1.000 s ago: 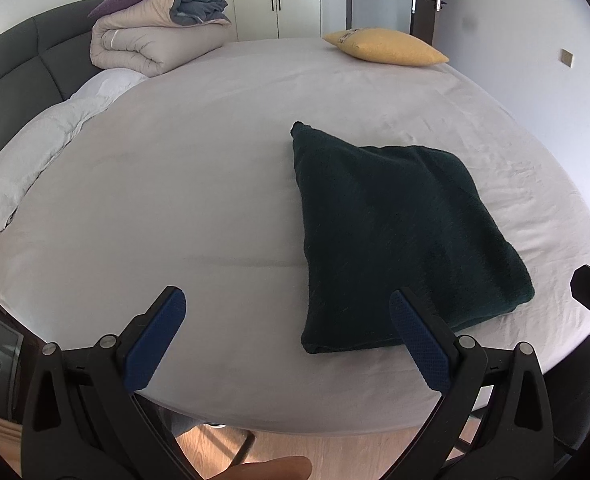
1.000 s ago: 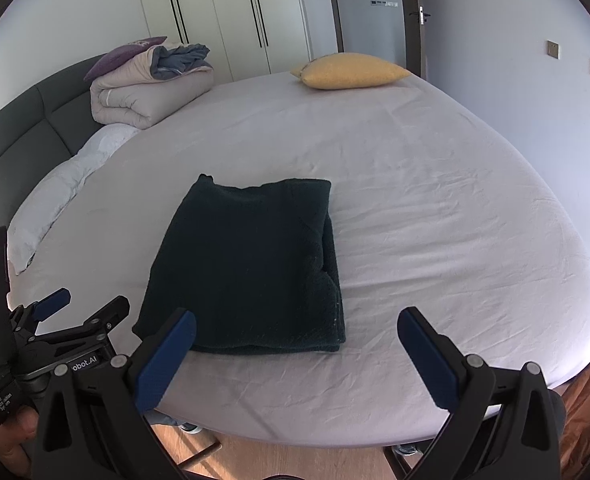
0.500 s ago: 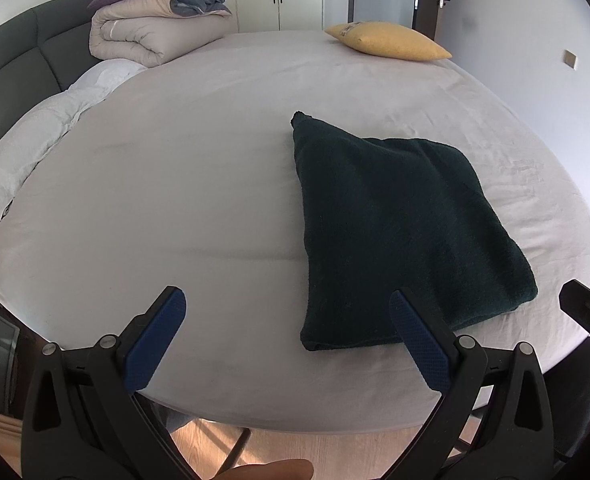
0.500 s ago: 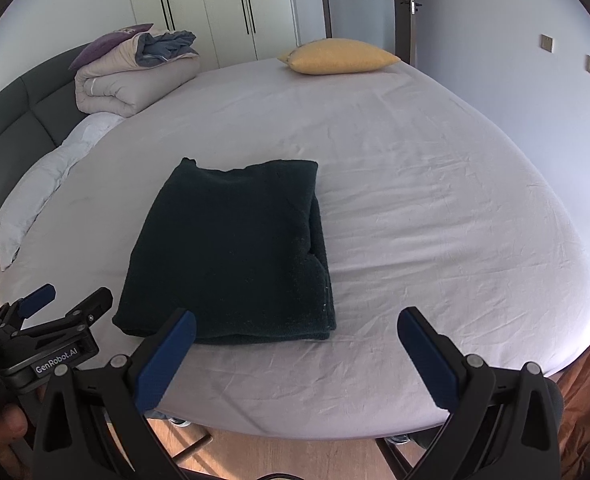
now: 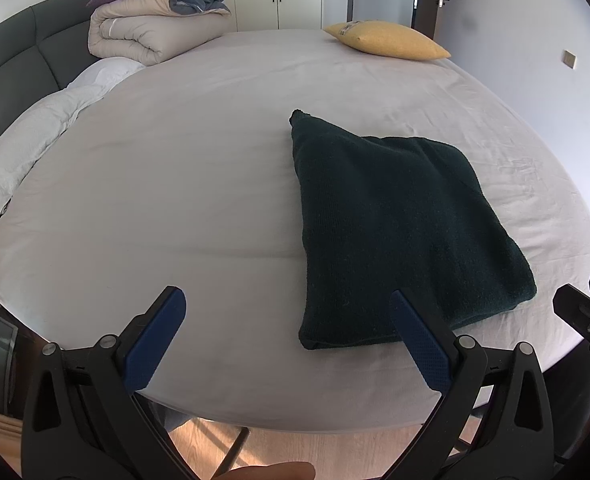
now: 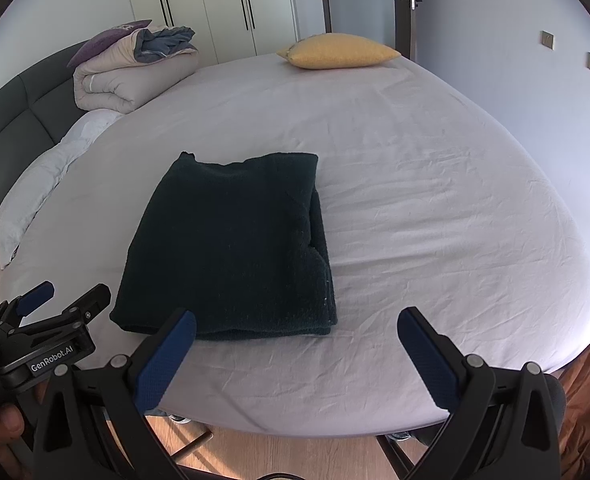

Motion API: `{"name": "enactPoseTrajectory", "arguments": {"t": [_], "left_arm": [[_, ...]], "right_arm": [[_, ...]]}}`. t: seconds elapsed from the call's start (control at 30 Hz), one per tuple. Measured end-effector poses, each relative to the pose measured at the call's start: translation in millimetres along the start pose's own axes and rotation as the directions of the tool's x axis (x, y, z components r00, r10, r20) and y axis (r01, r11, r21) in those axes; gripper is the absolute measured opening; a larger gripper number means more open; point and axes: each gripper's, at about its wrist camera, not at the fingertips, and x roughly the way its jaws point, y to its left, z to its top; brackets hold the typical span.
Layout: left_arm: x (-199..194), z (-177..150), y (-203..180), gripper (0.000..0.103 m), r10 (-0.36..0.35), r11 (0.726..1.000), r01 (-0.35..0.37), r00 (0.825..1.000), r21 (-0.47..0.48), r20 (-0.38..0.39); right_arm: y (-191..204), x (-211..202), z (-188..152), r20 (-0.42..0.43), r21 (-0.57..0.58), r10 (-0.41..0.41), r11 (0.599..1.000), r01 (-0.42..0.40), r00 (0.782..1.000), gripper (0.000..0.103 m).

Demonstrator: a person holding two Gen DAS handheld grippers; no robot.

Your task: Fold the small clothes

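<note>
The left gripper (image 5: 287, 336) and the right gripper (image 6: 295, 354) are held spread wide and empty at the near edge of the bed (image 6: 435, 184). The dark garment (image 6: 231, 248) is seen folded flat at 11 o'clock from the right gripper. Folding is judged finished; next, only withdrawal or another garment is called for.

A bedroom in a home: a wide bed (image 6: 435, 200) with a grey padded headboard (image 5: 11, 68), a white pillow (image 5: 35, 140), a rolled duvet (image 6: 131, 76), a yellow cushion (image 6: 339, 51), tall white wardrobe doors (image 6: 223, 4) and a wooden floor (image 5: 211, 446).
</note>
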Motion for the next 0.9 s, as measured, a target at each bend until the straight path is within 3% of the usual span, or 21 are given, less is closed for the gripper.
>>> {"name": "enactPoseTrajectory", "arguments": {"t": [0.9], "left_arm": [[1.0, -2.2, 1.6, 0.103, -0.005, 1.000, 0.005, 1.000, -0.005, -0.011]], "right_arm": [[0.0, 3.3, -4.1, -0.012, 0.003, -0.002, 1.000, 0.002, 1.000, 0.103]]}}
